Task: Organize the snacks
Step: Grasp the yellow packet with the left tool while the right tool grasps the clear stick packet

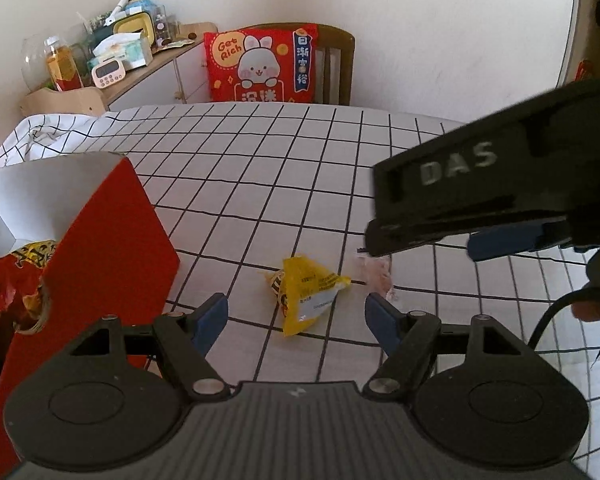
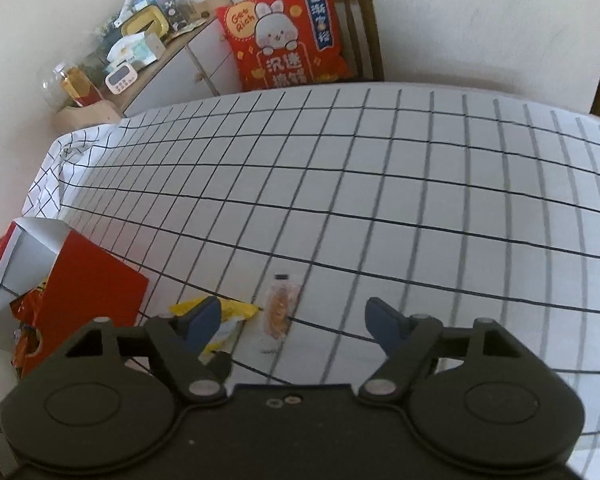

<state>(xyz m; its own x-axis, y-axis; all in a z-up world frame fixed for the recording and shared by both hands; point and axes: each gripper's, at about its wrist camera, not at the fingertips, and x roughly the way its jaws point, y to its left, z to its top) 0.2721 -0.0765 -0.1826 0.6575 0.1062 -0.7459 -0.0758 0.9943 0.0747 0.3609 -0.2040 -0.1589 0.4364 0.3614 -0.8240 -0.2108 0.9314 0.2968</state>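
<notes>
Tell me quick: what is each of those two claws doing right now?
Left gripper: open, holding nothing, above the yellow snack packet.
Right gripper: open, holding nothing, above the clear snack packet.

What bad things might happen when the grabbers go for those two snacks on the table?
The left gripper and right gripper are both open and close together, so they might bump. The yellow packet and clear packet lie almost side by side; one grab could knock the other. Both are flat, so fingers may pinch the checked tablecloth.
</notes>
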